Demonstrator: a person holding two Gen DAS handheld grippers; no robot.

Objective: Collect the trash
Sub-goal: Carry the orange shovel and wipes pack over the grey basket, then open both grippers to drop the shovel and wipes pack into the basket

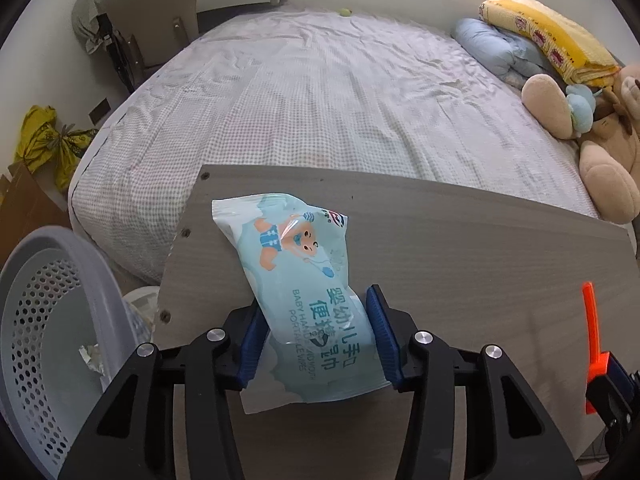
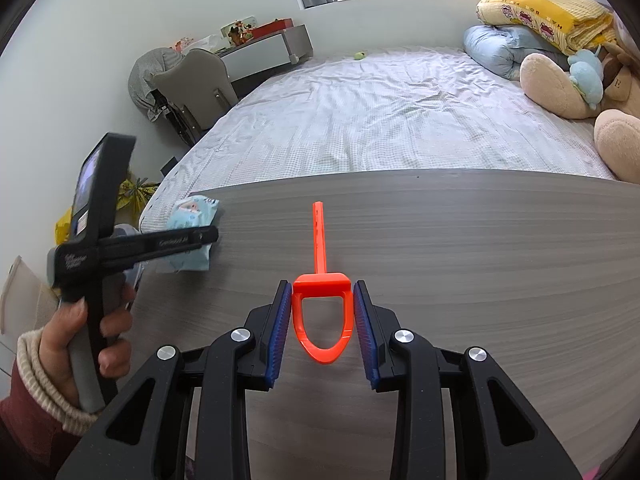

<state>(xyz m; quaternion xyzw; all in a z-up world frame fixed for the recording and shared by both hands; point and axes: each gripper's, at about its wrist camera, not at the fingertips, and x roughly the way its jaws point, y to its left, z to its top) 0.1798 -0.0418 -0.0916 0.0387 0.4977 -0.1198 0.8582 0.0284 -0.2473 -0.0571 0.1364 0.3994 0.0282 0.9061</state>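
Observation:
A light-blue baby wipes pack (image 1: pixel 304 288) lies near the left end of the grey wooden table (image 1: pixel 460 248). My left gripper (image 1: pixel 316 316) is shut on the pack's near end, its blue pads (image 1: pixel 378 320) pressing both sides. The pack also shows in the right wrist view (image 2: pixel 192 216), partly behind the left gripper's arm. An orange plastic tool (image 2: pixel 322 292) with a loop handle and a long stem lies on the table. My right gripper (image 2: pixel 322 304) has its jaws around the loop; whether the pads touch it is unclear.
A grey perforated trash basket (image 1: pixel 44 320) stands left of the table, holding a scrap of foil (image 1: pixel 92 356). A bed (image 1: pixel 320 100) with a checked sheet lies behind the table, with stuffed bears (image 1: pixel 600 136) and folded bedding (image 1: pixel 540 36) at right. A chair (image 1: pixel 156 28) stands far left.

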